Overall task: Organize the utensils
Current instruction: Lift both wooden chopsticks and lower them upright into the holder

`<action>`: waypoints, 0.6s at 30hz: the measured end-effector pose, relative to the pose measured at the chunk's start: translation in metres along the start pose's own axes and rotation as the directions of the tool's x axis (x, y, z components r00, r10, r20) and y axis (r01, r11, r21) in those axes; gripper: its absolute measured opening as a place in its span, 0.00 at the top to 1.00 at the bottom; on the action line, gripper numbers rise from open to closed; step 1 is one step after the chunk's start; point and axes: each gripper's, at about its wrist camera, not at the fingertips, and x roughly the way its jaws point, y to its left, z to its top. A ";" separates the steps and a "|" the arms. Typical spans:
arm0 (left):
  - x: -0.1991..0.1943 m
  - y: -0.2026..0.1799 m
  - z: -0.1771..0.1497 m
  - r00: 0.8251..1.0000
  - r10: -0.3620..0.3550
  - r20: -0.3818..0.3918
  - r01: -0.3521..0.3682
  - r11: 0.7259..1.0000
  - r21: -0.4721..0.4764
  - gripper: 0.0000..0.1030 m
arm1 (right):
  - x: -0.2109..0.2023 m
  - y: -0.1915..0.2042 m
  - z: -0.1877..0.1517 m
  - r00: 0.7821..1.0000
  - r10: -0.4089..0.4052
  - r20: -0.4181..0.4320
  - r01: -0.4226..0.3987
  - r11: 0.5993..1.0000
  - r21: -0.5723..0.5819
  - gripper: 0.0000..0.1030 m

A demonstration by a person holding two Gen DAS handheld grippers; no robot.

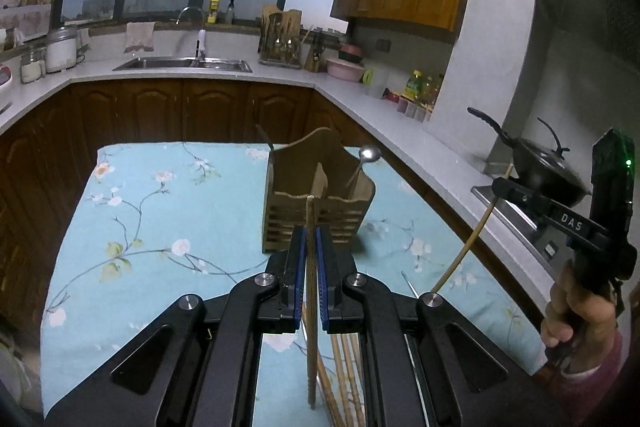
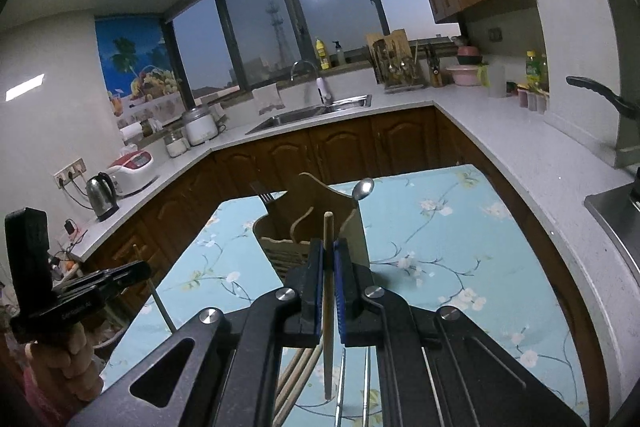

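My left gripper (image 1: 311, 233) is shut on a brown chopstick (image 1: 311, 211) that stands upright between the blue pads. Just beyond it a slatted wooden utensil holder (image 1: 320, 203) stands on the blue floral tablecloth (image 1: 160, 207). A spoon (image 1: 370, 154) and a fork handle (image 1: 264, 137) stick out of the holder. My right gripper (image 2: 329, 247) is shut on a paler chopstick (image 2: 328, 227), also upright, in front of the same holder (image 2: 312, 227). Loose chopsticks (image 1: 344, 379) lie on the cloth beneath both grippers. Each gripper also shows at the edge of the other's view.
A black wok (image 1: 548, 171) sits on the stove at the right. The white counter (image 2: 520, 147) runs round the room, with a sink (image 2: 312, 111), a kettle (image 2: 102, 197) and bottles on it. Thin metal utensils (image 2: 340, 387) lie on the cloth beside the loose chopsticks.
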 end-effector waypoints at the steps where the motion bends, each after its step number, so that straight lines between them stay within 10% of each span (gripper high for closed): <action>1: -0.001 0.000 0.002 1.000 0.002 0.006 -0.002 1.000 0.002 0.96 | 0.000 0.000 0.002 1.000 0.002 0.003 -0.002 1.000 -0.001 0.95; 18: 0.000 0.005 0.030 0.996 0.006 0.090 -0.004 1.000 -0.029 0.96 | 0.010 0.002 0.026 0.998 0.022 0.050 -0.022 1.000 0.002 0.95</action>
